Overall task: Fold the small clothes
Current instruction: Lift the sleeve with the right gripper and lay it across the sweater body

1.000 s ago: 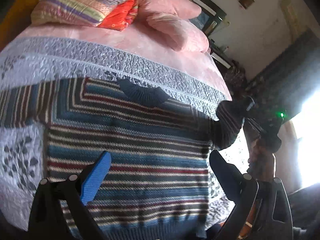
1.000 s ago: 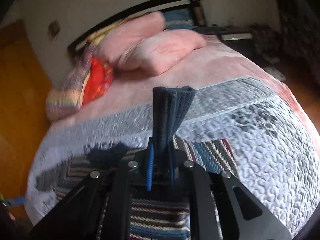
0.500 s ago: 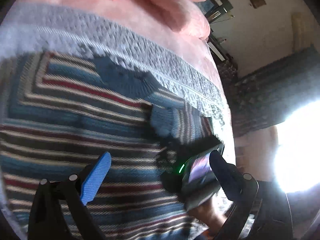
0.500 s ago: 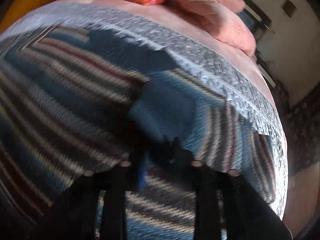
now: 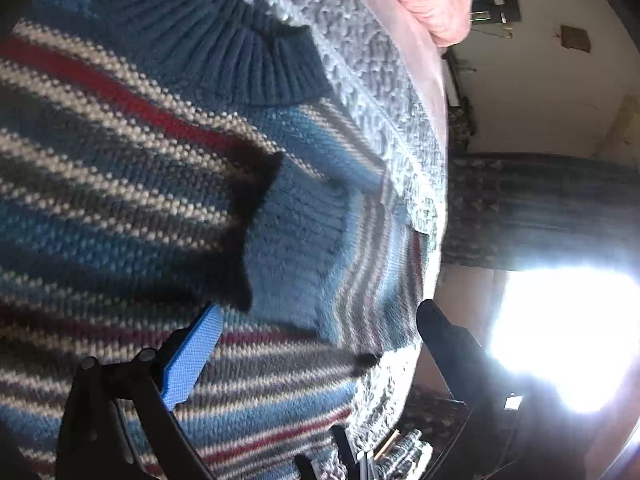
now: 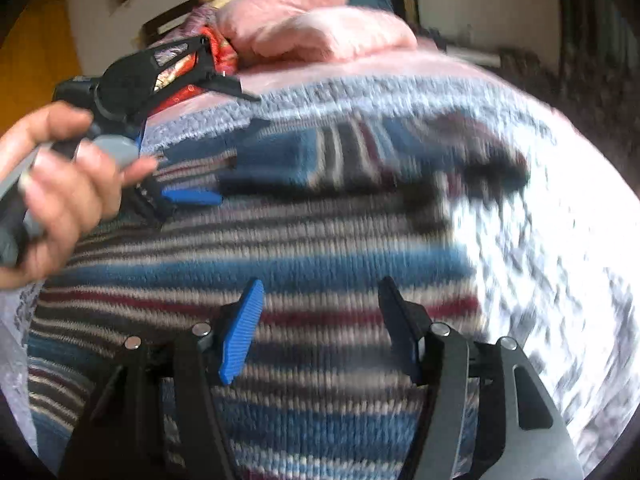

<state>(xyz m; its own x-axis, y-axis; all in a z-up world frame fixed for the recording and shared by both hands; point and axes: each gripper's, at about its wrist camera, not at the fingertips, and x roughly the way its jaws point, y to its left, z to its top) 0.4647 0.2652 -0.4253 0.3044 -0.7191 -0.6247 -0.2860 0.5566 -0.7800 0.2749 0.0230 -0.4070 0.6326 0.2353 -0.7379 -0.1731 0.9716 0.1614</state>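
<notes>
The left tongs (image 5: 316, 344) hang open and empty just above the sweater (image 5: 120, 184), which lies flat across the bed (image 5: 372, 80) with its collar (image 5: 208, 44) toward the pillows (image 6: 312, 28). One sleeve (image 5: 304, 236) is folded in over the chest by the bed's right edge. The right tongs (image 6: 320, 328) are open too, holding nothing, low over the hem. To fold well, each should probably pinch one hem corner, lift evenly, and carry it up to the collar.
</notes>
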